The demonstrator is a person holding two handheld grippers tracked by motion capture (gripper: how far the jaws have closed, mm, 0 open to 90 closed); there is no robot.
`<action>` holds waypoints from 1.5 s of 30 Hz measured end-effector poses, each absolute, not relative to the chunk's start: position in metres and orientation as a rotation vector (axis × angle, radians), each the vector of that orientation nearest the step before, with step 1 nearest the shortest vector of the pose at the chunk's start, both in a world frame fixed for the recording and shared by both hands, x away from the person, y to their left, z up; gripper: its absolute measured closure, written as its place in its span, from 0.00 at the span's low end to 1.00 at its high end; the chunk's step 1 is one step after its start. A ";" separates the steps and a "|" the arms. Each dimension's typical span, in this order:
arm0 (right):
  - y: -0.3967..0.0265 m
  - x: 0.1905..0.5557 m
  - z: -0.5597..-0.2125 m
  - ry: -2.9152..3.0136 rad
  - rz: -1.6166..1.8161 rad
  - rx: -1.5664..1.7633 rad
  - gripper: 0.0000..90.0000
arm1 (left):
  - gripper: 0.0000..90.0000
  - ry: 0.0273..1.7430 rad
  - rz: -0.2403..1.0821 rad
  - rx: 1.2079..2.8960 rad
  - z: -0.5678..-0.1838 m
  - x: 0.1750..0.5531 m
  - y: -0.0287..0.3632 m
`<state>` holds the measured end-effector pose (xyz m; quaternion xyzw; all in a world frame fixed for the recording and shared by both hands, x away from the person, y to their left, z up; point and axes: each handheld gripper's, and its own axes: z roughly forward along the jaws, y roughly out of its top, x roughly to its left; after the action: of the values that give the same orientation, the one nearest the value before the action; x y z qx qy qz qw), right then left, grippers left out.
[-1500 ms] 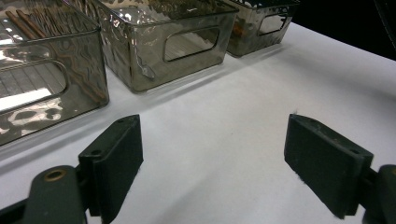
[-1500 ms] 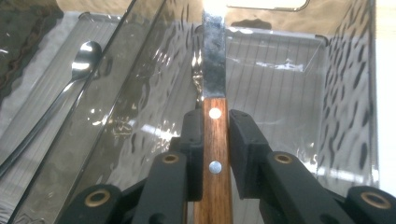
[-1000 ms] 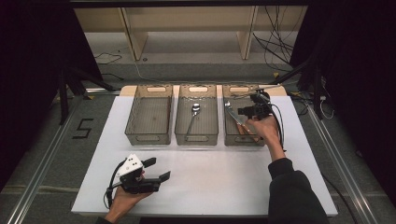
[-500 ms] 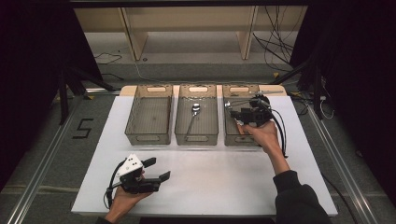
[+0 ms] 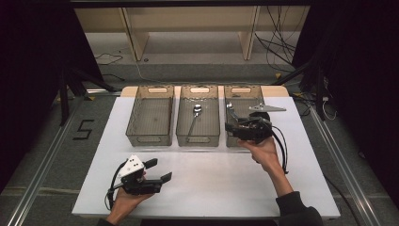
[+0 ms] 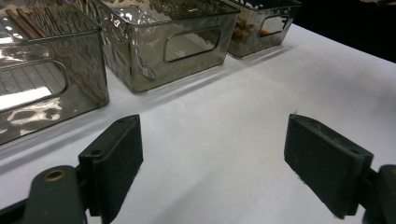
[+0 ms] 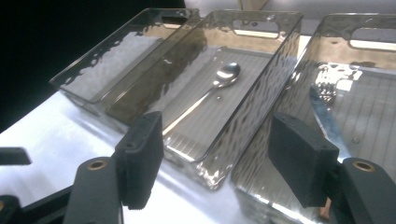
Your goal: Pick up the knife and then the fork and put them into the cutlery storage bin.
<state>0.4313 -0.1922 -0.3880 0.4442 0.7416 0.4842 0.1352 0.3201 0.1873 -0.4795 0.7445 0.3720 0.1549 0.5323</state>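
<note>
Room around the white-topped table [image 5: 301, 188]

Grey floor [image 5: 42, 155] with a metal rail [image 5: 33, 197] down each side and a black "5" mark [image 5: 83, 129] at left. Pale wooden shelf unit [image 5: 190, 28] behind, loose black cables [image 5: 277, 47] beside it. Dark at both sides; light falls from above.

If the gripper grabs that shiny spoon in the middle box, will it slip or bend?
The spoon looks like polished metal, so it probably stays stiff and won't bend. Its thin, smooth handle could well slide between the flat black pads. It lies flat on the ribbed floor of the middle bin, so getting under it may be fiddly, and a push would likely make it skate rather than roll.
</note>
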 end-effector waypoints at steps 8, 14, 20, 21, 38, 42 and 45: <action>-0.197 0.403 -0.396 2.146 1.470 1.221 0.37 | 0.22 0.889 0.369 1.784 -0.480 0.320 0.186; -0.199 0.381 -0.398 2.139 1.516 1.167 0.34 | 0.22 0.878 0.371 1.789 -0.480 0.318 0.186; -0.199 0.359 -0.402 2.128 1.563 1.098 0.31 | 0.21 0.876 0.372 1.784 -0.480 0.317 0.188; -0.199 0.356 -0.402 2.130 1.568 1.091 0.31 | 0.21 0.875 0.372 1.785 -0.480 0.317 0.188; -0.218 0.311 -0.432 2.094 1.599 1.019 0.28 | 0.21 0.869 0.364 1.789 -0.479 0.316 0.186; -0.224 0.306 -0.438 2.083 1.596 1.017 0.26 | 0.21 0.869 0.361 1.789 -0.479 0.316 0.186; -0.227 0.303 -0.442 2.075 1.610 1.024 0.25 | 0.21 0.867 0.359 1.783 -0.479 0.316 0.187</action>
<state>0.3029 -0.2266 -0.4421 0.3584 0.7266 0.5637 0.1608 0.3159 0.1868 -0.4789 0.7482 0.3640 0.1506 0.5339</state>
